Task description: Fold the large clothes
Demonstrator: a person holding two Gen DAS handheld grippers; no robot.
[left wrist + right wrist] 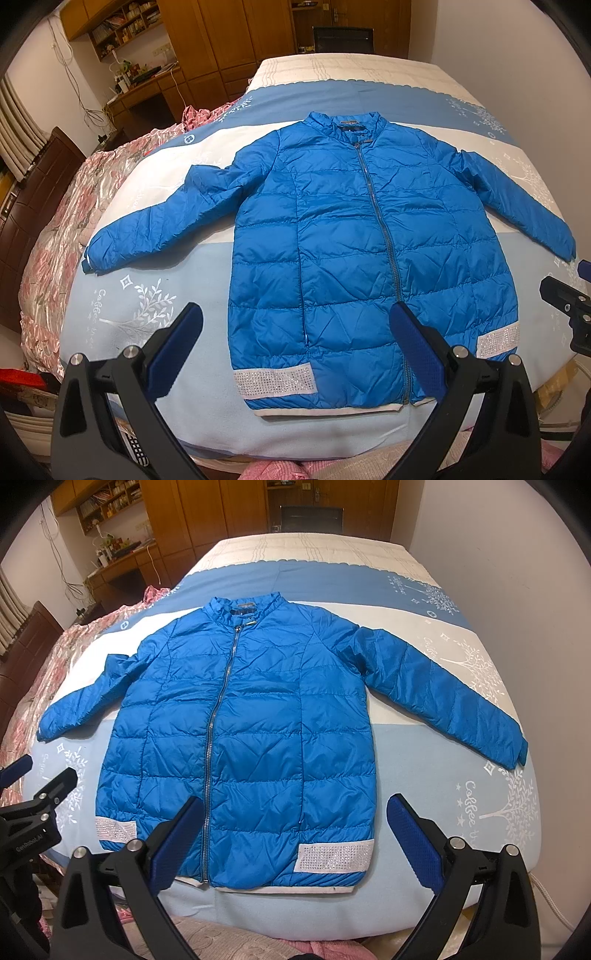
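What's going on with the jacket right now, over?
Left gripper open, right gripper open, both empty above the hem. Jacket flat on bed, zipped, sleeves spread. Nothing in the way.

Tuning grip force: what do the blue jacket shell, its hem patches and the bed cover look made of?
Jacket: thin, shiny synthetic, probably nylon or polyester; glossy creases, quilted puffy bands suggest padded fill. Slippery, likely.
Hem patches: white strips with rows of small glinting studs, maybe rhinestones; too small to confirm.
Bed cover: matte, soft-looking woven or brushed fabric with a printed pattern, no sheen.
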